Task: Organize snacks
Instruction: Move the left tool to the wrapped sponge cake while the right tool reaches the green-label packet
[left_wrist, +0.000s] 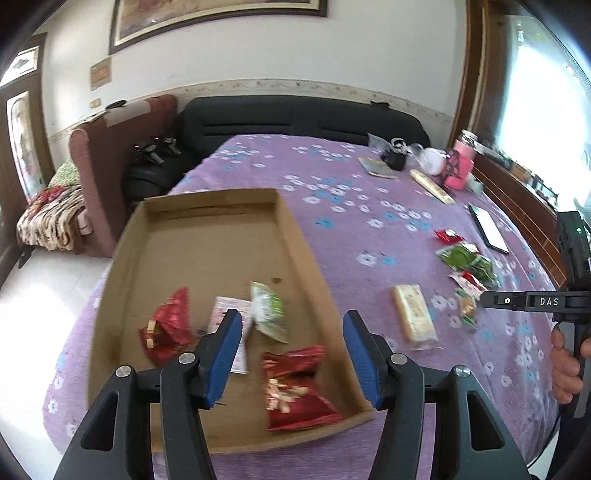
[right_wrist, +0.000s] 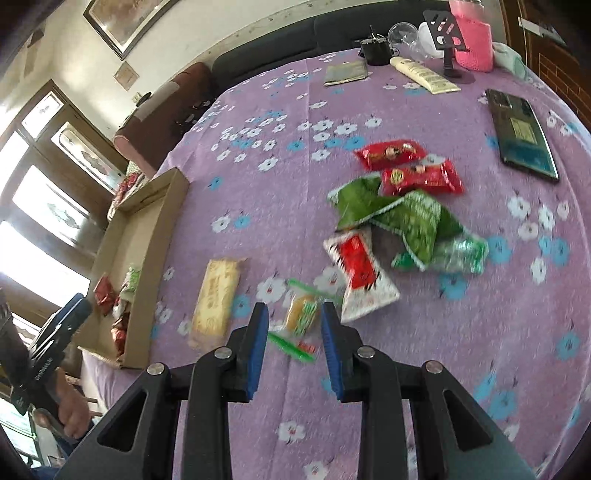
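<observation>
A shallow cardboard tray lies on the purple flowered cloth and holds two red packets, a green-and-white packet and a white one. My left gripper is open and empty above the tray's near end. My right gripper is open, its fingers on either side of a small clear packet with a yellow snack, apart from it. A beige wafer bar lies left of it. Green packets, red packets and a red-and-white one lie beyond.
A dark phone, a cream tube, a booklet, a pink bottle and a black phone stand sit at the table's far right. A black sofa stands behind the table.
</observation>
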